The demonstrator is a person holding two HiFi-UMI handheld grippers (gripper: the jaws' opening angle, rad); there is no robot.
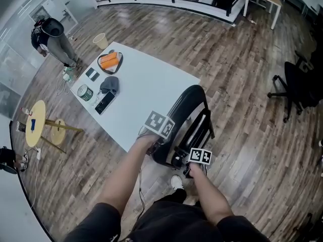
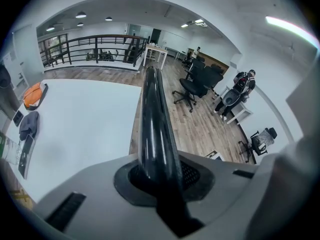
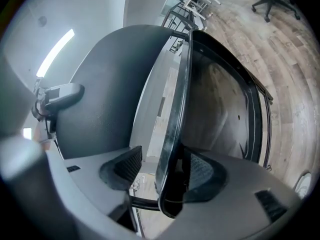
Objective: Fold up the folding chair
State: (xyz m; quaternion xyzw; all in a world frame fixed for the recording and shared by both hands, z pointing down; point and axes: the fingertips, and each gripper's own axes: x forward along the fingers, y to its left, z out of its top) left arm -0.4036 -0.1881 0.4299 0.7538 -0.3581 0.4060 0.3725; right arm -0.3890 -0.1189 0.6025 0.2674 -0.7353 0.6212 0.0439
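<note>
— While both hands work low in the middle of the head view, where does the black folding chair point(image 1: 192, 110) stand?
— On the wood plank floor point(image 1: 242, 74), just beside the near edge of the white rectangular table point(image 1: 151, 79), directly in front of the person's knees. Its curved top points toward the upper part of the frame.
— And the left gripper point(image 1: 157, 146)?
— Its jaws are clamped on the chair's glossy black tube point(image 2: 152, 119). In the left gripper view the tube rises straight up from between the pads point(image 2: 192, 176), which press on it.
— Does the right gripper point(image 1: 185, 164) grip as well?
— No. In its own view the jaws stand apart around the chair's thin black edge point(image 3: 175, 124). That edge lies close against the right-hand pad point(image 3: 205, 176), while the left-hand pad point(image 3: 122, 169) is clear of it, with a gap showing.
— What lies on the table?
— Toward its left end there are an orange thing in a dark dish point(image 1: 109, 61), a grey cap point(image 1: 109, 84), a black phone point(image 1: 105, 102) and a small tin point(image 1: 85, 92). A black office chair point(image 1: 298, 84) stands well apart at the right.
</note>
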